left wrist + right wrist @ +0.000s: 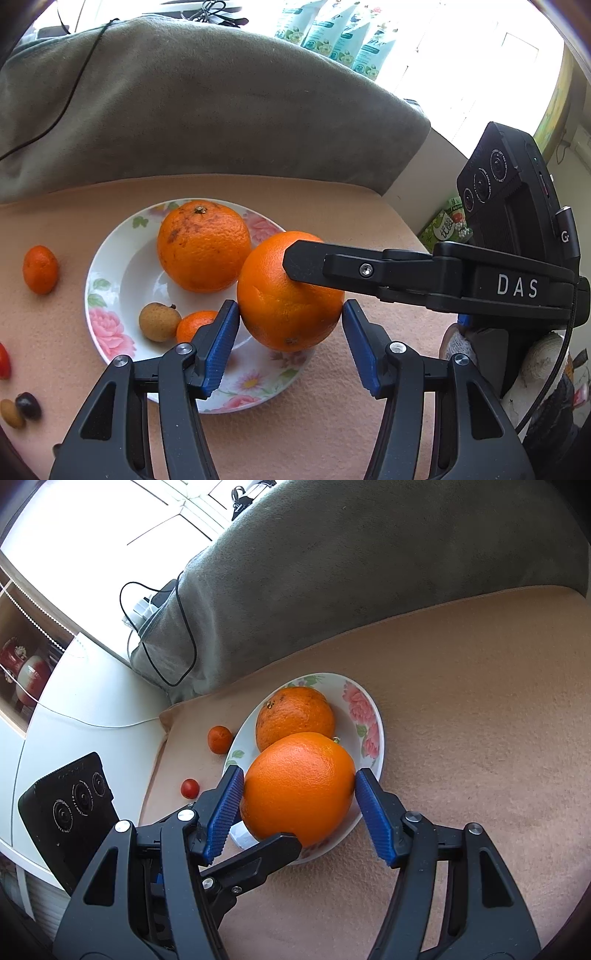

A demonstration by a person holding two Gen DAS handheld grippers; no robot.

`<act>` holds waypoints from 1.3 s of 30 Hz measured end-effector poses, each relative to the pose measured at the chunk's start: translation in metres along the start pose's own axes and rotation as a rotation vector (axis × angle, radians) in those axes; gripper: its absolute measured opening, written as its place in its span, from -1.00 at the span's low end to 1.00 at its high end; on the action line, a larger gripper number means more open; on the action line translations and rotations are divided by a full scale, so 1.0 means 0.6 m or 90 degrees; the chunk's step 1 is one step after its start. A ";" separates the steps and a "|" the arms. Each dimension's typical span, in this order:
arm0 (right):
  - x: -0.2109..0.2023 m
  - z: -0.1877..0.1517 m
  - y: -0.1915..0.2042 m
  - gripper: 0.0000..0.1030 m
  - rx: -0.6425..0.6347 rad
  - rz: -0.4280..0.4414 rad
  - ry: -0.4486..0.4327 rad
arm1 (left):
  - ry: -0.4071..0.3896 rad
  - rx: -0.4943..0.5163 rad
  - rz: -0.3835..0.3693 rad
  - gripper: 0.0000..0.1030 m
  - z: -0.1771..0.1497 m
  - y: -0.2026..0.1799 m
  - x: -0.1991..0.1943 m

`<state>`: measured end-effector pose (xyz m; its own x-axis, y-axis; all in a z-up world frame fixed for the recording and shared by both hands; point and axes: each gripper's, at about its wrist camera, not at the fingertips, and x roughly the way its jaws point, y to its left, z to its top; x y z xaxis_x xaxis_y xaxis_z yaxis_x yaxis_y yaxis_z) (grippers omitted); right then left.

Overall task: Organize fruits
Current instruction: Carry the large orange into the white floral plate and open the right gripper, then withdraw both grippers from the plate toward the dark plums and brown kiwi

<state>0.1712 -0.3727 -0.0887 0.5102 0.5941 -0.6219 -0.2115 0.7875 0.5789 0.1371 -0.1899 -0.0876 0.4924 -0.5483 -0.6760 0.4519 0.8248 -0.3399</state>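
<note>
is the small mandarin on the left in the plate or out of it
Out. The small mandarin lies on the tan cloth, clear of the plate rim.

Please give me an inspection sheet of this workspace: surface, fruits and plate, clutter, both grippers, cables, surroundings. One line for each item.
Surface: beige cloth covers the table.
Job's things: floral plate holds a blemished orange, a brown longan and a small mandarin; a smooth orange sits above its near rim. Off the plate: loose mandarin, cherry tomato, dark and tan small fruits.
Clutter: nothing seen.
Grippers: left gripper and right gripper both bracket the smooth orange; the pads look touching or nearly so, grip not certain.
Cables: black cable lies over the grey blanket.
Surroundings: bright window, white counter, green-white packages.
</note>
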 end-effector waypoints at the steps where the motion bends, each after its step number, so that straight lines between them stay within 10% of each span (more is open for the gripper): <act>1: 0.001 0.000 0.002 0.27 -0.004 0.000 -0.003 | -0.004 0.002 0.005 0.10 0.001 -0.001 -0.001; 31: -0.049 -0.021 0.067 0.41 -0.052 -0.042 -0.091 | -0.067 0.008 0.028 0.12 -0.041 0.038 -0.114; 39: -0.052 -0.043 0.115 0.62 -0.108 -0.064 -0.101 | -0.088 -0.007 0.046 0.41 -0.050 0.072 -0.156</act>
<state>0.1191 -0.3324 -0.0431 0.6576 0.4890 -0.5731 -0.2829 0.8653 0.4138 0.0883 -0.0986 -0.0584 0.6214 -0.5012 -0.6022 0.4046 0.8635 -0.3011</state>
